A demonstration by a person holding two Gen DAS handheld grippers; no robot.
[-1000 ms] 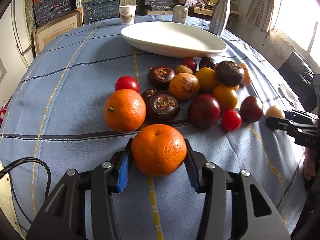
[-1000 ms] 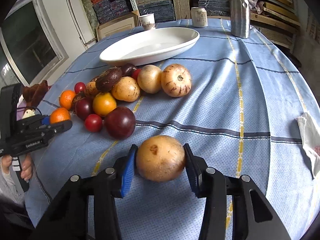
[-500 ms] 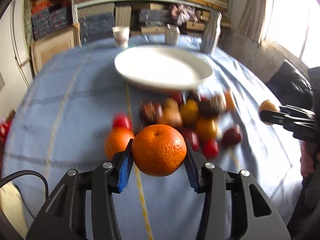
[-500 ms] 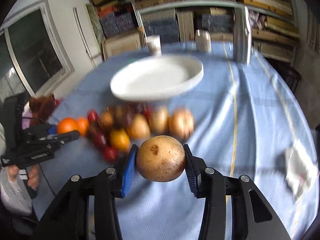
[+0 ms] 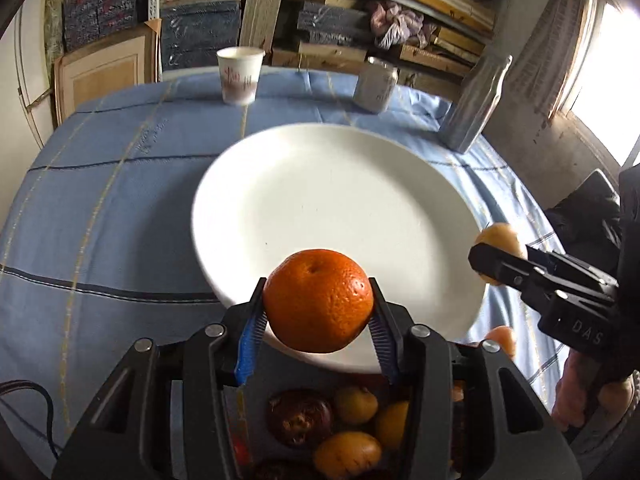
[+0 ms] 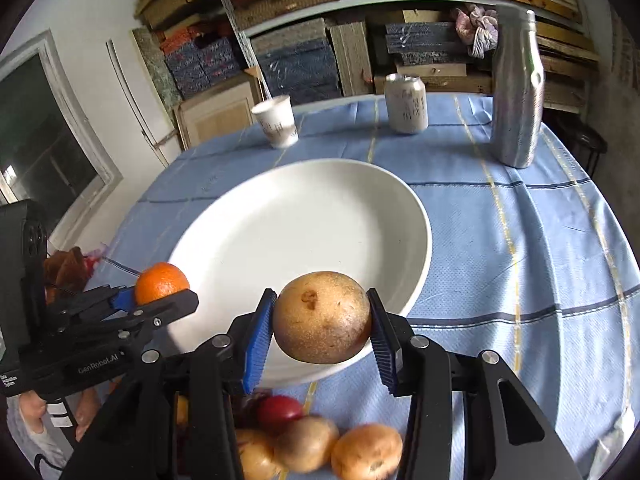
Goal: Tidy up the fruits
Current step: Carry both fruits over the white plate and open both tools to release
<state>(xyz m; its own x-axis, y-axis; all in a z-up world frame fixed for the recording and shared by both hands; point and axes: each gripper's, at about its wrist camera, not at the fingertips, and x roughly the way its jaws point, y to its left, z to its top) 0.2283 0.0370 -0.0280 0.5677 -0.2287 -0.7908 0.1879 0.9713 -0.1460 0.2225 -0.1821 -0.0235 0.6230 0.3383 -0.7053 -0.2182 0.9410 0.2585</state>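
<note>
Evidently both fruits are held above the near rim of the empty white plate so they can be set down on it, while the remaining fruit pile lies on the blue tablecloth below the grippers. The left gripper has its jaws partly spread and pinches an orange between its ribbed pads. To its right, near the plate's other side, the right gripper is parted about as far and pinches a round tan-brown fruit.
</note>
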